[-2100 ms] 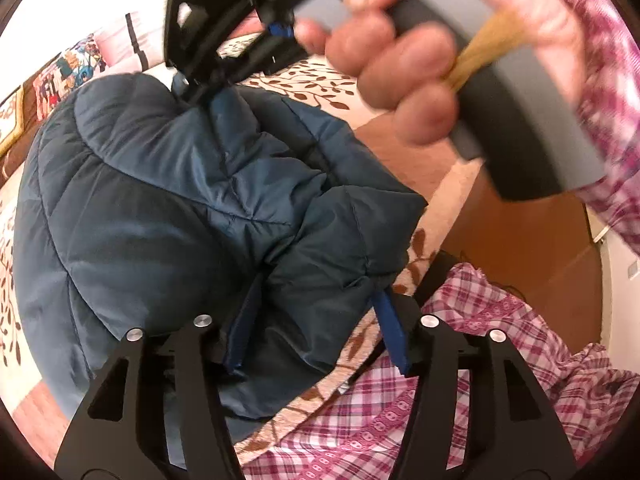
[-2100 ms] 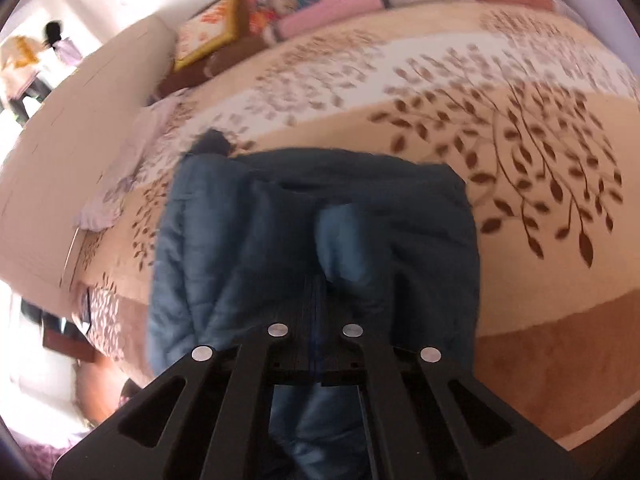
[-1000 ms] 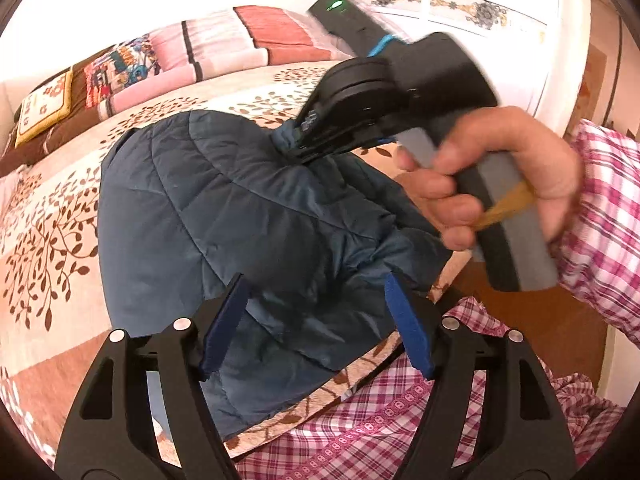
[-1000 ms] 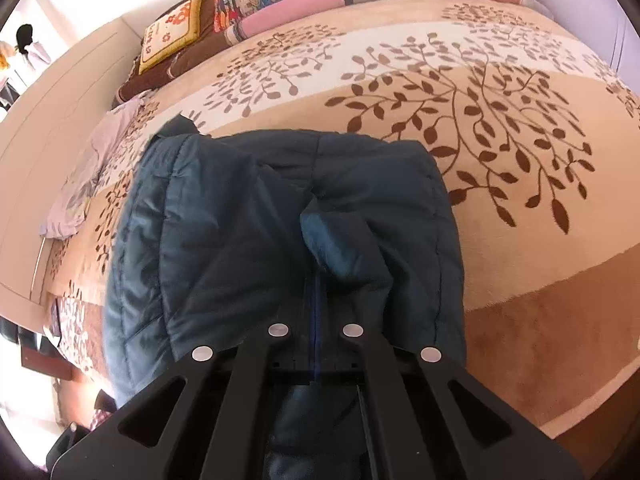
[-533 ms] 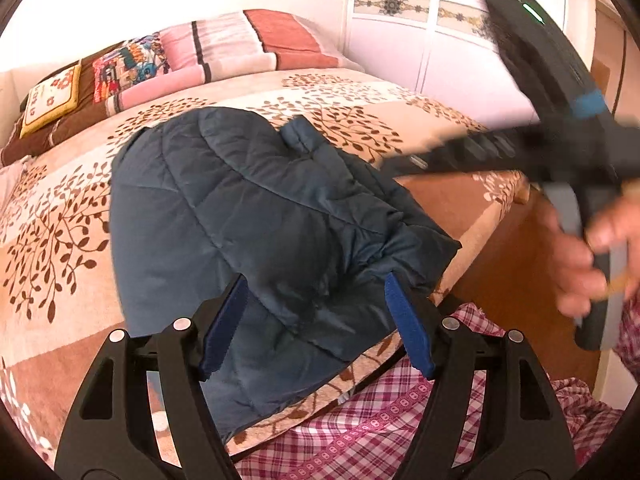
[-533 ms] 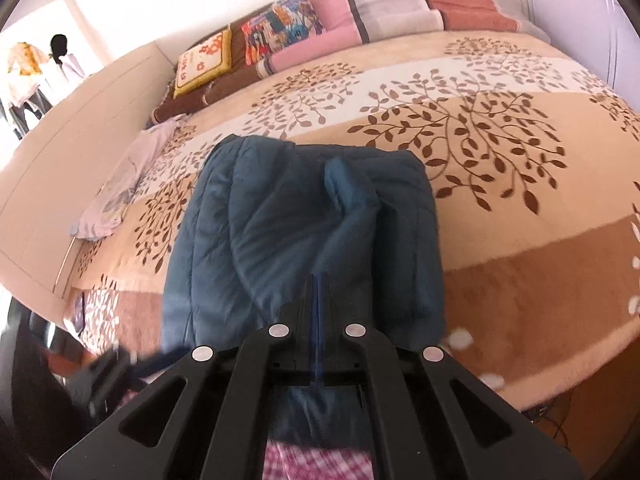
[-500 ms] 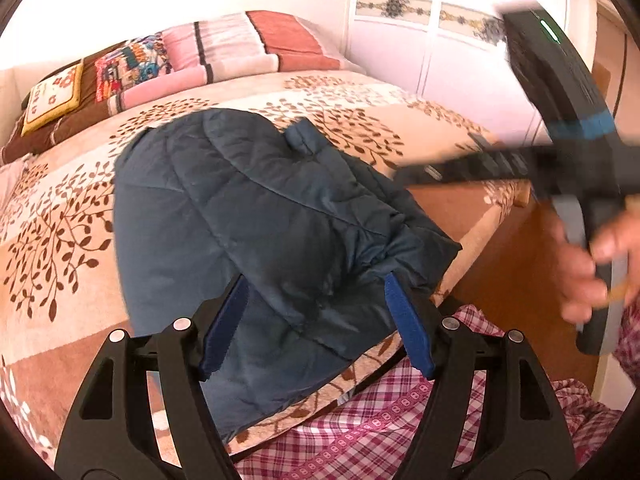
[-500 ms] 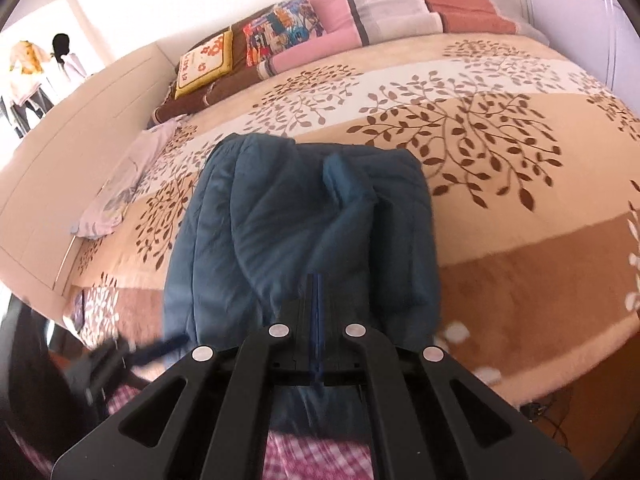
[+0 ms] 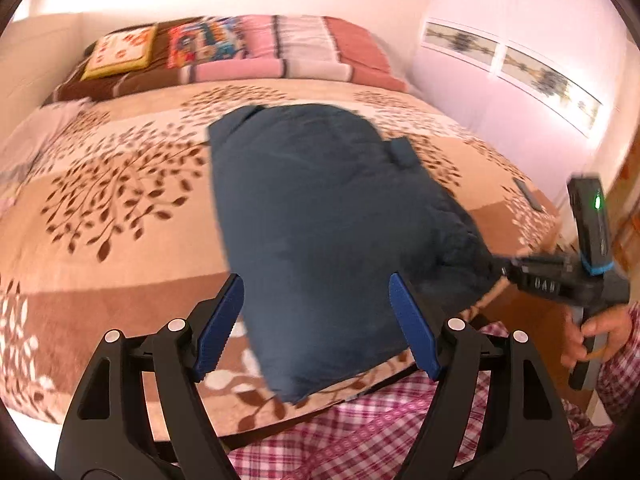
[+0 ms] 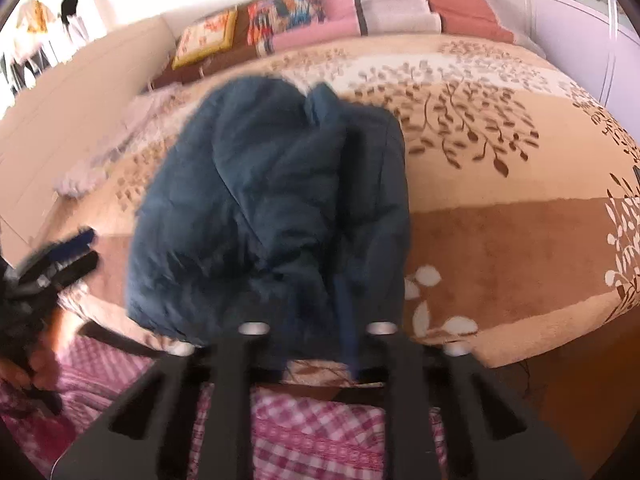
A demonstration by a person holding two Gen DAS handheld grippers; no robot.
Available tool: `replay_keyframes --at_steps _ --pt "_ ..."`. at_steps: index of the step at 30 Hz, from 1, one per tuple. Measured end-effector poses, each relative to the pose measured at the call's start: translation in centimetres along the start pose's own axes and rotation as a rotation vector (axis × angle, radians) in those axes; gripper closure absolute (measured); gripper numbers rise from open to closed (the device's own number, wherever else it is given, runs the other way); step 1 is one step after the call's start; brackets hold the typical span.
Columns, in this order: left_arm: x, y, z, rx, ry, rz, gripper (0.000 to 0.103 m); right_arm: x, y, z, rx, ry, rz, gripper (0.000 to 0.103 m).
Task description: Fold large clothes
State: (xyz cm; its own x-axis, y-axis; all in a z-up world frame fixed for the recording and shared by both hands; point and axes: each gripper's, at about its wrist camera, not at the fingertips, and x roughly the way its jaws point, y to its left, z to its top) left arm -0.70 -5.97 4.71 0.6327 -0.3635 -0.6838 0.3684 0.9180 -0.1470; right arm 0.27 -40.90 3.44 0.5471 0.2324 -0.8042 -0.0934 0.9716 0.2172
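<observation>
Left wrist view: left gripper [image 9: 316, 320] held wide apart above the near bed [image 9: 120, 248] edge, blue pads [image 9: 218, 320] clear of the jacket [image 9: 320, 220], nothing between them. Jacket lying folded into a dark blue bundle on the leaf-patterned blanket, near corner hanging a little over the edge. Right gripper [image 9: 508, 268] seen far right, low beside the jacket's right corner, gripped by a hand [image 9: 592, 336]; jaw gap not readable from here. Against 2.1 s ago: both tools then low on the fabric, right one pinching a fold up high; now backed off, more bed in view.

Right wrist view: blurred. Jacket just ahead of the right gripper [image 10: 316, 312], fingers apparently parted with one blue pad [image 10: 344, 312] showing; no cloth seen pinched. Left gripper [image 10: 68, 256] at the left edge. A second ago: fingers closed tight on the fabric; now released and pulled away.

Judgement: fold laid and let go, task near its end. Next move likely a check, or a nudge of the overhanging corner onto the bed.
</observation>
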Motion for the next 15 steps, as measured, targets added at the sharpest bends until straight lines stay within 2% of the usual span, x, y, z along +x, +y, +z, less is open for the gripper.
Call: replay_keyframes --at_steps 5,10,15 --pt "0.8 2.5 -0.3 -0.084 0.025 0.044 0.029 2.6 -1.4 -1.6 0.063 0.08 0.002 0.101" --pt "1.4 4.8 -0.5 -0.194 0.058 0.037 0.028 4.7 -2.5 -3.0 0.107 0.122 0.018 0.101" --pt "3.3 5.8 -1.1 -0.295 0.129 -0.045 0.019 5.2 -3.4 -3.4 0.144 0.135 0.058 0.101"
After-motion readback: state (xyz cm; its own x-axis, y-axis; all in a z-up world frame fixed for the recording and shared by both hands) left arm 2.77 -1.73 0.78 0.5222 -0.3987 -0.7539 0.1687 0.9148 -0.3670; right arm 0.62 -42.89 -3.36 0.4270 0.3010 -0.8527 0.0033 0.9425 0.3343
